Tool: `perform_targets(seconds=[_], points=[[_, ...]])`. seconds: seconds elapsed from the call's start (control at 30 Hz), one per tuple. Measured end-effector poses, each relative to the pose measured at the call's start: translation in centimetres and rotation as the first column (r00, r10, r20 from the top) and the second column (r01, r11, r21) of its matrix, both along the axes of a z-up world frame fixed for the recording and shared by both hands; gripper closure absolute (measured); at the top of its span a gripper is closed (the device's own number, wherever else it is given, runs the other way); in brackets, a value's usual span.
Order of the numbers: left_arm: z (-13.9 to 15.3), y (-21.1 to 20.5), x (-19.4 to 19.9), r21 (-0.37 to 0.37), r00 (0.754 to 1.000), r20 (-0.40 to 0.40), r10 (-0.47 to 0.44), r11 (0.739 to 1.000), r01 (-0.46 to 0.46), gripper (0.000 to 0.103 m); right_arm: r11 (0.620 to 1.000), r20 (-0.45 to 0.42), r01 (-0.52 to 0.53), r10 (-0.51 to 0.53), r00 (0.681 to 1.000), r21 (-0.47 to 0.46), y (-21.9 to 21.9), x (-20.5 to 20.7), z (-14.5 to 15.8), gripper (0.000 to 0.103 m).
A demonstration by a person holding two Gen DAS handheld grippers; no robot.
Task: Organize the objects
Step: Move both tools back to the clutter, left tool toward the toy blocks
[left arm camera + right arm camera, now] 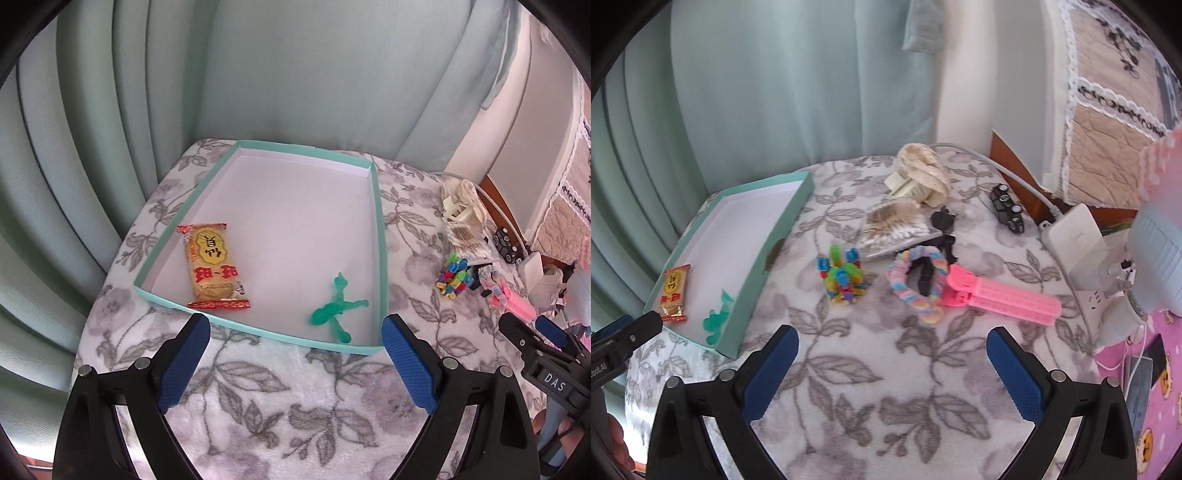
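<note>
Hovering wide open and empty, the left gripper (295,354) sits at the near edge of the teal tray (380,236), which rests on the floral blanket (879,369). Inside the tray lie a snack packet (214,266) and a green toy figure (338,310). Right of the tray, the right gripper (892,365), jaws also spread and holding nothing, faces the colourful clips (842,275), pastel scrunchie (916,284) and pink clip (1001,299).

I note fuzzy floral cloth (886,369); matt cardboard tray (380,236); glossy snack wrapper (214,266); translucent plastic figure (338,310); textured rubbery pads (1019,376).
</note>
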State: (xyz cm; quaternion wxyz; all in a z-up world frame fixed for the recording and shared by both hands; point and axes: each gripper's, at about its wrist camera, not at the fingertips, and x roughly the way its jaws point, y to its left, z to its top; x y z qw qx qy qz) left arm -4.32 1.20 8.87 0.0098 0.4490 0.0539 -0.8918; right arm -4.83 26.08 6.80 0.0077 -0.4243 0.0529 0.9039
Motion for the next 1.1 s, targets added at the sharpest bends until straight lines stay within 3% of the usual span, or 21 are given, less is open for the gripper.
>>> perform_targets(seconds=[0.23,0.6,0.73,0.77,1.1], points=[[-0.1,3.3,-1.5,0.034,0.997,0.023,-0.078,0.996,0.077,0.009,0.999,0.006,0.050,-0.050,0.999,-0.002,2.4,-0.5,-0.8,0.001],[-0.4,8.8,-4.8,0.067,0.971,0.036,-0.234,0.970,0.232,0.009,0.999,0.025,0.031,-0.032,0.999,0.029,2.1,-1.7,-2.3,0.028],[-0.9,10.8,-6.1,0.079,0.956,0.045,-0.290,0.955,0.286,0.014,0.999,0.021,0.028,-0.029,0.999,0.036,2.0,-2.3,-2.3,0.040],[-1.1,11.2,-6.5,0.082,0.952,0.049,-0.301,0.952,0.296,0.019,0.999,0.021,0.026,-0.027,0.999,0.037,1.9,-2.4,-2.4,0.044],[-3.0,13.8,-9.0,0.100,0.929,0.091,-0.358,0.932,0.349,0.021,0.999,0.029,0.002,-0.003,1.000,0.035,1.6,-3.1,-2.8,0.067]])
